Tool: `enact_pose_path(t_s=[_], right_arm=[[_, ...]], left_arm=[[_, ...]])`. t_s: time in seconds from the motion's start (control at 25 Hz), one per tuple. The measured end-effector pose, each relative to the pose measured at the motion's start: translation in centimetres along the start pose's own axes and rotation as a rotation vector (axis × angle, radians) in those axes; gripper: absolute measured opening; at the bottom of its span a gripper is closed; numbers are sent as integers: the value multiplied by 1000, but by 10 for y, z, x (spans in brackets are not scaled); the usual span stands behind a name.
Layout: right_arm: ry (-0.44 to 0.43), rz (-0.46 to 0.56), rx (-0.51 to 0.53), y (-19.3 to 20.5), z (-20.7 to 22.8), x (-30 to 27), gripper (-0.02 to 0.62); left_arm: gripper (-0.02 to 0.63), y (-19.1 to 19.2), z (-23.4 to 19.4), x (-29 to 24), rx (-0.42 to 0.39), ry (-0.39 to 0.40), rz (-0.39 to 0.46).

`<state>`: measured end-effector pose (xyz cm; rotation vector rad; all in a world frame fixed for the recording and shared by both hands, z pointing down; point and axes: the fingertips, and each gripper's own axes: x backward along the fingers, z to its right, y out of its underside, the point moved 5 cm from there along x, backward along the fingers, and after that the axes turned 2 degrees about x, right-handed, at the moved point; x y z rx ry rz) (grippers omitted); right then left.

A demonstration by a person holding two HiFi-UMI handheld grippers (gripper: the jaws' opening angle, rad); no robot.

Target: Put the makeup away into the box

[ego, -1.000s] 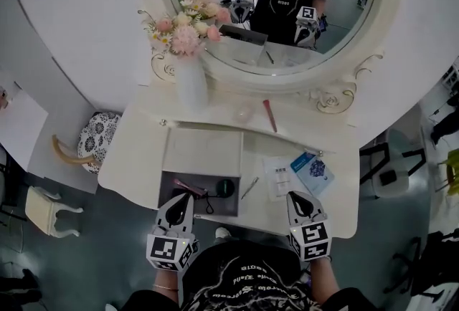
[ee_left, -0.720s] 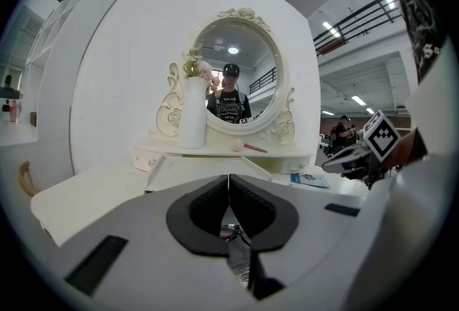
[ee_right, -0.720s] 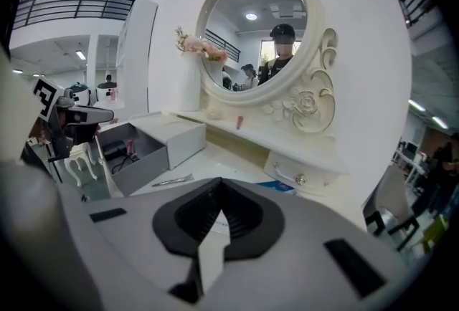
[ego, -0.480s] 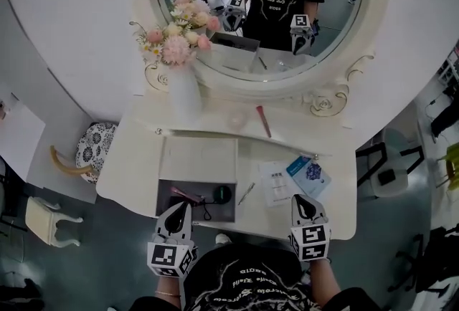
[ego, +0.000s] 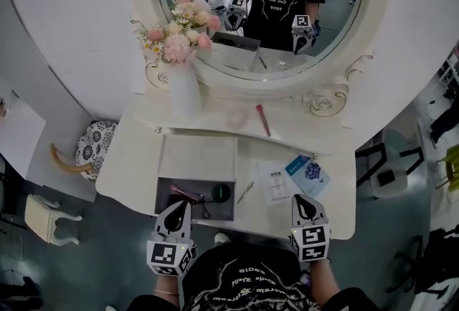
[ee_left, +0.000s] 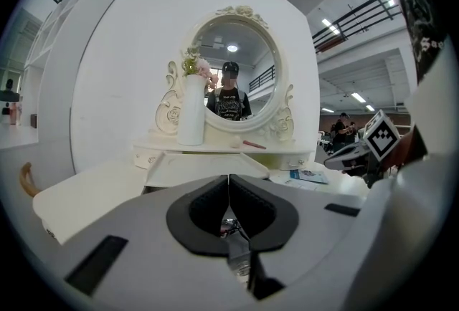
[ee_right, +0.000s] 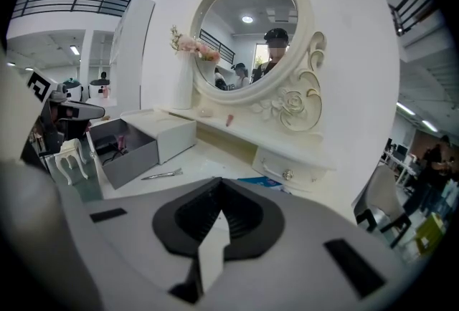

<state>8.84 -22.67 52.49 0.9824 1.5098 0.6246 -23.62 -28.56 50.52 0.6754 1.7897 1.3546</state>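
The left gripper (ego: 176,211), jaws together and empty, hangs at the near edge of the open box (ego: 225,210), which holds a pink stick (ego: 185,193) and a round dark compact (ego: 221,193). A slim silver tool (ego: 247,192) lies on the tabletop (ego: 136,159) just right of the box. Beyond two packets (ego: 276,180), the right gripper (ego: 305,203) is also closed on nothing.

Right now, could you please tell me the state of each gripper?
Left gripper: closed, jaws together, holding nothing.
Right gripper: closed, jaws together, holding nothing.
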Motion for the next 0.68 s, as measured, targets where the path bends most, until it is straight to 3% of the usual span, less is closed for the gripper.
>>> enact_pose_path(t_s=[0.68], right_arm=[[-34,4,6,4,-3,0,8]], left_arm=[[18,3,4,7,-13,-6,-8]])
